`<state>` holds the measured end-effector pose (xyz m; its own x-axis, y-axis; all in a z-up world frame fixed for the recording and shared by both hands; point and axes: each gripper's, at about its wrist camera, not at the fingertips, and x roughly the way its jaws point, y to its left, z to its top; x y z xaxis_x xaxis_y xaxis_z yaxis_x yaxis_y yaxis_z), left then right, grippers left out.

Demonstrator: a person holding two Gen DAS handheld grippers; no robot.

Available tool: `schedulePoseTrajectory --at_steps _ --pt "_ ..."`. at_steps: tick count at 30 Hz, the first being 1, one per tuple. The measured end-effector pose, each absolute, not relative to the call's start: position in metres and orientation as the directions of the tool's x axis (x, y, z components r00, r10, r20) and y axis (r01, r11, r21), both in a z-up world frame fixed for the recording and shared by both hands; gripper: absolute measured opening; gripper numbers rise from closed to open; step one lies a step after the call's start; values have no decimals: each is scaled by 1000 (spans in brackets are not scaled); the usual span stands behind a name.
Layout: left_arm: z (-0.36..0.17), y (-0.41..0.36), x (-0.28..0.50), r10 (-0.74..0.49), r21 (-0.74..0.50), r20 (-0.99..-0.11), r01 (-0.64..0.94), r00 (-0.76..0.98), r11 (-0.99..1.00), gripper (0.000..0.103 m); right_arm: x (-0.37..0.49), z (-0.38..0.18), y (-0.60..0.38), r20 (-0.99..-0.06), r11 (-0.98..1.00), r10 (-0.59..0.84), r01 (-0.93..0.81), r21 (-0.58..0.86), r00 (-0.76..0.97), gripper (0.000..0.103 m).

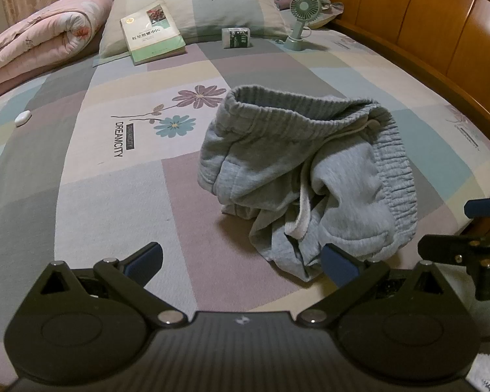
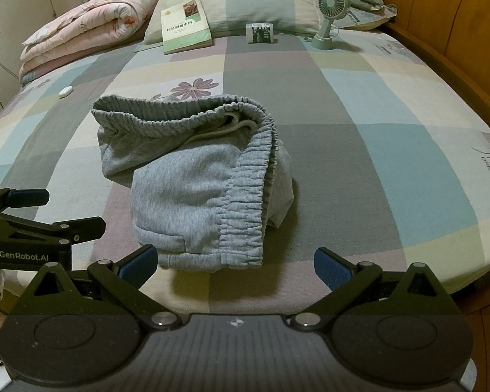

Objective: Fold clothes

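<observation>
Left gripper spread wide, empty, near edge of bed. Right gripper likewise agape, empty. Grey pants crumpled mid-bed, just beyond both. Step: reach, probably; nothing gripped yet. Next: pinch waistband, spread flat. Count: one pants, two grippers, one book, one fan.

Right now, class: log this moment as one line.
left gripper: open | right gripper: open | grey sweatpants: crumpled, unheld | bed
</observation>
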<state>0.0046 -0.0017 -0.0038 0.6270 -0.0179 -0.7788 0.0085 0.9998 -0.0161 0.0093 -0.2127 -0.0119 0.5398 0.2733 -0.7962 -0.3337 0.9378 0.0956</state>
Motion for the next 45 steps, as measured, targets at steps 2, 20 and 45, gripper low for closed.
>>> schedulePoseTrajectory --at_steps 2,20,45 --pt "-4 -1 5 -19 -17 -779 9 627 1000 102 10 -12 -212 -797 938 273 -334 95 539 103" --pt "-12 -2 11 -19 -3 -768 26 641 1000 102 15 -12 -216 -781 938 297 -323 130 549 103" --pt "-27 -1 42 -117 -3 -766 179 633 984 102 43 -32 -243 -703 899 406 -394 193 584 103"
